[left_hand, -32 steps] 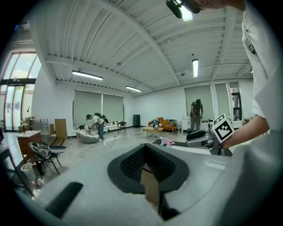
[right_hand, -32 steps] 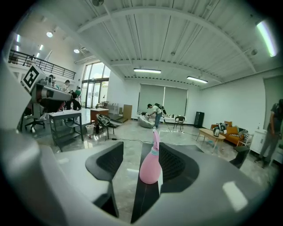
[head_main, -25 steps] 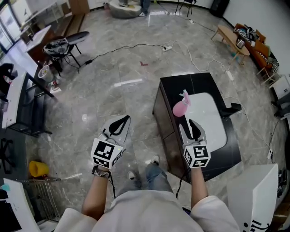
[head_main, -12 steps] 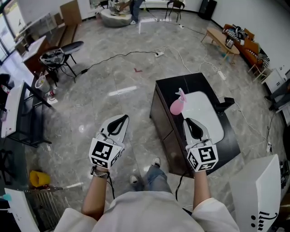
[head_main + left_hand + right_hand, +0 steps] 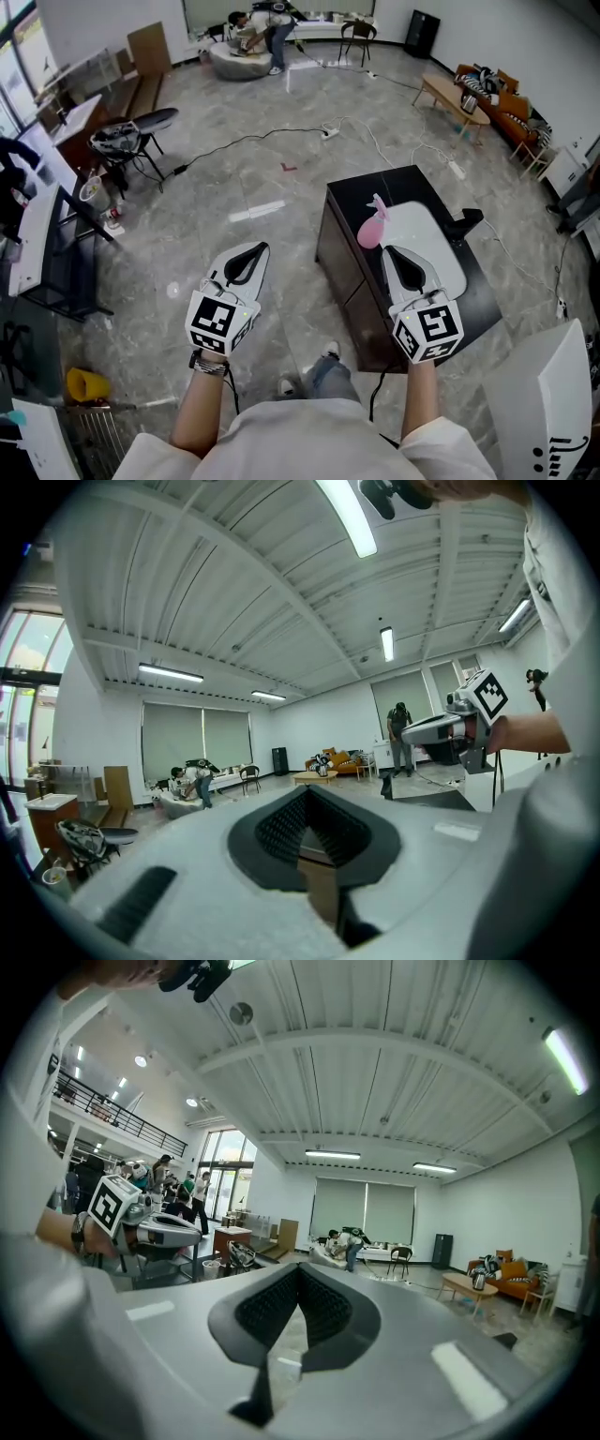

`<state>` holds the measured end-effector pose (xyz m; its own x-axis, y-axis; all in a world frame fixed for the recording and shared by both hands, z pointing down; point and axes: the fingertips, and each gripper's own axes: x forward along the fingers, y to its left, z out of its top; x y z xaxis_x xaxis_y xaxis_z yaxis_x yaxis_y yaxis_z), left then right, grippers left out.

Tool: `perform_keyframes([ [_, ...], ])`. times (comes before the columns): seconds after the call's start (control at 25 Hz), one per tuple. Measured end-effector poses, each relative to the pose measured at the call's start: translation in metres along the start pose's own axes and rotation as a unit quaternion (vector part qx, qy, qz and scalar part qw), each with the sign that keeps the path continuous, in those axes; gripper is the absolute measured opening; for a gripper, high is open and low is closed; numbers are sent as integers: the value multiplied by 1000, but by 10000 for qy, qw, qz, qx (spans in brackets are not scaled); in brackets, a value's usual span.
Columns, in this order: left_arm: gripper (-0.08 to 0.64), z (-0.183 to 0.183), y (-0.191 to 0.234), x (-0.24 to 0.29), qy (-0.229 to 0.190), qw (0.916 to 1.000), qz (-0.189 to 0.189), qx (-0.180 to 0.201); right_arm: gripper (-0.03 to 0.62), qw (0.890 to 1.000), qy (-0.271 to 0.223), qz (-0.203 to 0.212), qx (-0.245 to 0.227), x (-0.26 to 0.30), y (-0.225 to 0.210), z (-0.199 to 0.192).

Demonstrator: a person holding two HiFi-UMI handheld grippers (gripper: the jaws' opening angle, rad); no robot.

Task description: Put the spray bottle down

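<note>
The pink spray bottle (image 5: 371, 230) stands upright on a white mat (image 5: 431, 234) on top of a black table (image 5: 356, 202), right of centre in the head view. My right gripper (image 5: 398, 255) hovers just on the near side of the bottle, apart from it, shut and empty. My left gripper (image 5: 251, 253) hangs over the floor to the left of the table, also shut with nothing in it. In the left gripper view the left gripper (image 5: 311, 797) points level across the hall. The right gripper (image 5: 298, 1275) shows the same in its own view; the bottle appears in neither gripper view.
A black object (image 5: 466, 223) lies at the table's right edge. Cables (image 5: 281, 131) run over the marble floor. A white panel (image 5: 544, 394) stands at the lower right, dark racks (image 5: 56, 244) at the left. People are at the far end of the hall (image 5: 267, 28).
My right gripper has closed and drawn back from the bottle, which stays on the mat. Both grippers have risen towards the camera.
</note>
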<state>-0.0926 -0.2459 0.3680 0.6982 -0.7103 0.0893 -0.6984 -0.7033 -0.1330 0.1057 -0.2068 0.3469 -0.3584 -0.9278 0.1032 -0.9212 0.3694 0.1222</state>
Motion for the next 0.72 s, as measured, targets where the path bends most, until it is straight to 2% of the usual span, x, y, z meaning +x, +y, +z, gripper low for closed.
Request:
perform_keyframes([
  [0.44, 3, 35, 11, -26, -252, 9994, 123, 178, 5, 9985, -343, 346, -253, 0, 40, 55],
  [0.72, 3, 48, 22, -43, -341, 9986, 318, 254, 5, 9964, -460, 619, -361, 10, 64, 70],
])
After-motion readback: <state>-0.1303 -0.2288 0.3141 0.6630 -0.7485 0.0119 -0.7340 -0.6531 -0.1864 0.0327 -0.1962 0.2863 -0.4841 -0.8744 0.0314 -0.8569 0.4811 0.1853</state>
